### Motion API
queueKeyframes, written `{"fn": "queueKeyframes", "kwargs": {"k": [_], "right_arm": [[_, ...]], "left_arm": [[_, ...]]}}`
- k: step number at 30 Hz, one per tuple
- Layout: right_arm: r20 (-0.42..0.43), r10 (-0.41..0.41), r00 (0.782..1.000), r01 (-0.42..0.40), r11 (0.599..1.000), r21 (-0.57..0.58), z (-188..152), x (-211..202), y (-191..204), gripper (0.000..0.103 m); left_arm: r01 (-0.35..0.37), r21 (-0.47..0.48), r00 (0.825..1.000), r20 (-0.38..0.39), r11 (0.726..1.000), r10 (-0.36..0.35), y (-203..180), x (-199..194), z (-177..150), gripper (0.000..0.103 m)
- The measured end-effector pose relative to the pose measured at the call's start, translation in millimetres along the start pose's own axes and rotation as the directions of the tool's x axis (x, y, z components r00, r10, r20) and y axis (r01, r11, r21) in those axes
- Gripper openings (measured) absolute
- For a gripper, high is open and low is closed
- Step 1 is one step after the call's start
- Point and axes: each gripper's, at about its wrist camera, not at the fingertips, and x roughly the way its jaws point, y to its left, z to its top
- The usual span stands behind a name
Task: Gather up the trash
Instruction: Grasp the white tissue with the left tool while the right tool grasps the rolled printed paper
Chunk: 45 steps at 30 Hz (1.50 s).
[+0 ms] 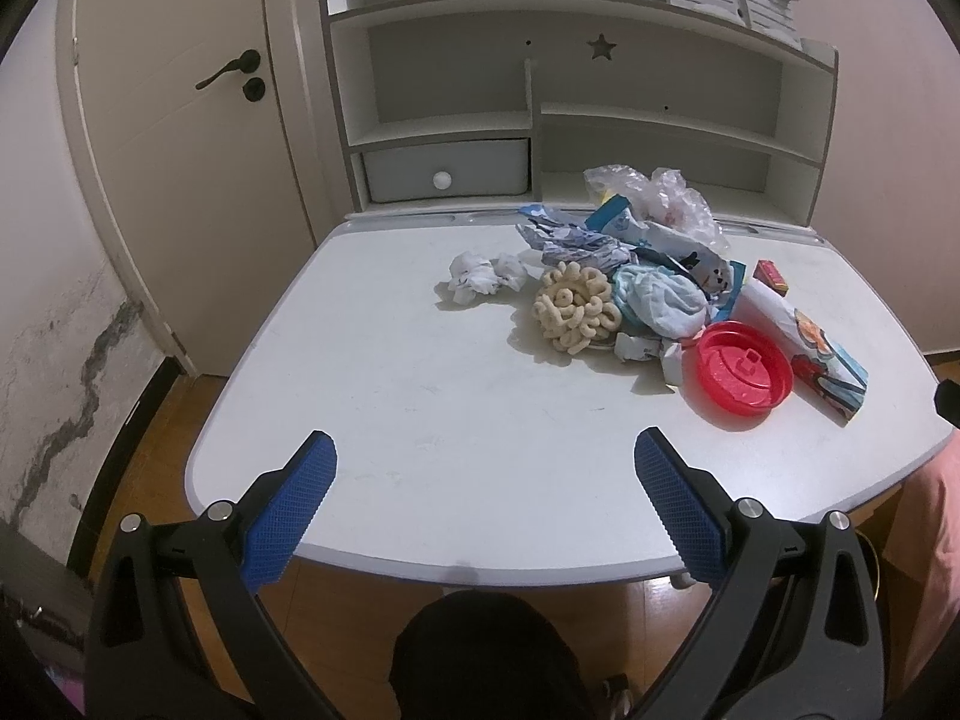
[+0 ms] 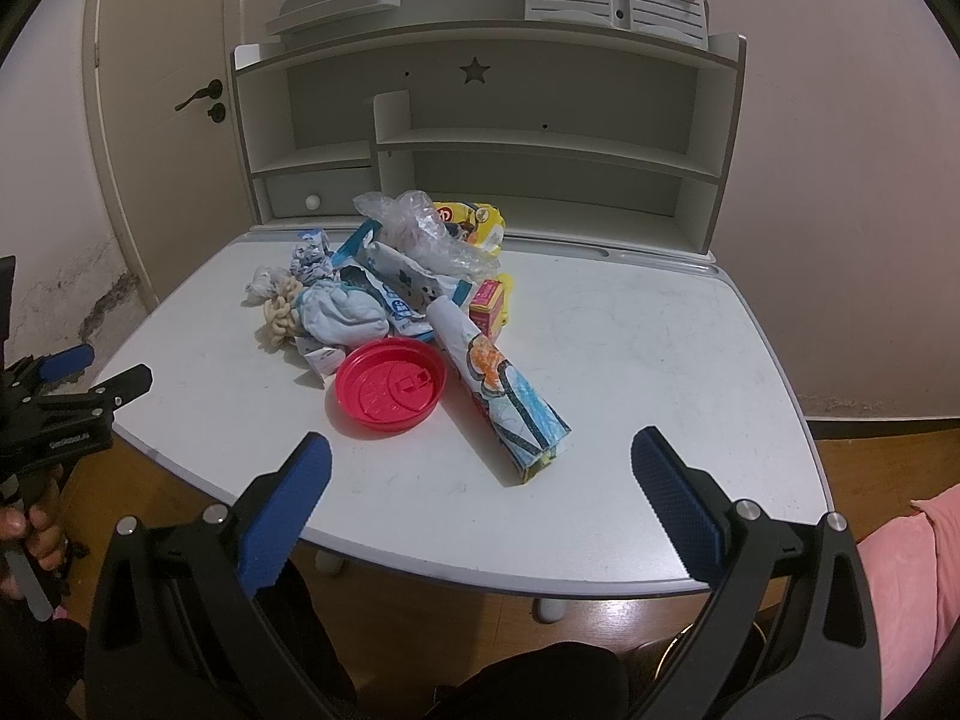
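A white desk (image 1: 420, 420) carries a heap of trash on its far right part, in front of a shelf unit (image 1: 576, 120) whose open compartments look bare and whose 1 small drawer (image 1: 447, 171) is closed.

The left gripper (image 1: 485, 456) hangs over the near edge of the desk with its 2 blue-padded fingers spread wide and nothing between them. The right gripper (image 2: 480, 456) is likewise spread wide and holds nothing, just short of the heap.

In the heap, a red plastic lid (image 2: 390, 387) lies nearest, hollow side up, with nothing in it. Touching its right side is a rolled paper tube (image 2: 498, 384) with coloured drawings, one open end pointing toward the right gripper; what is inside that end cannot be told. Behind the lid sit a light blue crumpled cloth (image 2: 342, 312), a cream knotted bundle (image 1: 576, 306), and crumpled white tissue (image 1: 486, 276) a little apart to the left. Farther back lie a clear plastic bag (image 2: 420, 228), blue-and-white wrappers (image 2: 408, 285), a small pink box (image 2: 487, 303) and a yellow packet (image 2: 474, 219). The bag's contents are too blurred to tell.
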Motion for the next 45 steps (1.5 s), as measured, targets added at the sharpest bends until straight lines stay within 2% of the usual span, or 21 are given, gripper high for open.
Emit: {"fn": "queueKeyframes", "kwargs": {"k": [5, 10, 13, 19, 23, 25, 30, 32, 33, 34, 35, 36, 42, 45], "right_arm": [[-0.008, 0.020, 1.000, -0.020, 1.000, -0.001, -1, 2, 1, 0.097], [-0.036, 0.049, 0.998, -0.049, 0.999, 0.008, 1, 18, -10, 0.097], [-0.057, 0.061, 0.997, -0.060, 0.998, 0.007, 4, 34, -17, 0.097], [-0.134, 0.076, 0.988, -0.078, 0.997, -0.015, 16, 81, -34, 0.097], [-0.185, 0.086, 0.979, -0.091, 0.996, -0.022, 22, 111, -41, 0.097], [-0.203, 0.095, 0.975, -0.102, 0.995, -0.021, 24, 123, -44, 0.097], [-0.227, 0.100, 0.969, -0.113, 0.992, -0.049, 25, 139, -42, 0.097], [-0.228, 0.093, 0.969, -0.107, 0.993, -0.051, 23, 142, -42, 0.095], [-0.232, 0.097, 0.968, -0.111, 0.993, -0.048, 23, 143, -42, 0.093], [-0.237, 0.100, 0.966, -0.114, 0.992, -0.046, 22, 144, -43, 0.091], [-0.241, 0.099, 0.965, -0.113, 0.992, -0.046, 22, 144, -44, 0.089], [-0.246, 0.095, 0.965, -0.110, 0.993, -0.050, 22, 145, -44, 0.085], [-0.282, 0.110, 0.953, -0.134, 0.989, -0.068, 22, 158, -40, 0.066], [-0.298, 0.134, 0.945, -0.163, 0.984, -0.072, 20, 162, -33, 0.032]], "left_arm": [[0.004, 0.009, 1.000, -0.019, 1.000, -0.003, 3, 11, 5, 0.097], [-0.007, 0.031, 0.999, -0.035, 1.000, 0.008, 12, 36, 24, 0.097], [0.007, 0.025, 0.999, -0.050, 1.000, -0.006, 22, 62, 42, 0.097], [0.072, 0.019, 0.988, -0.135, 0.997, -0.069, 31, 136, 80, 0.097], [0.053, 0.053, 0.983, -0.179, 0.997, -0.043, 32, 177, 97, 0.097], [0.047, 0.056, 0.981, -0.192, 0.997, -0.035, 32, 190, 102, 0.097], [0.083, 0.056, 0.974, -0.216, 0.995, -0.069, 31, 218, 108, 0.097], [0.093, 0.050, 0.973, -0.217, 0.994, -0.080, 30, 223, 109, 0.092], [0.096, 0.052, 0.972, -0.220, 0.994, -0.083, 28, 226, 110, 0.079], [0.110, 0.056, 0.969, -0.227, 0.992, -0.094, 27, 228, 109, 0.060], [0.116, 0.058, 0.968, -0.230, 0.992, -0.099, 26, 229, 109, 0.055], [0.104, 0.072, 0.973, -0.216, 0.992, -0.086, 24, 228, 109, 0.042], [0.091, 0.100, 0.978, -0.195, 0.991, -0.070, 23, 208, 104, 0.037], [0.088, 0.082, 0.981, -0.182, 0.993, -0.072, 29, 189, 102, 0.037]]}}
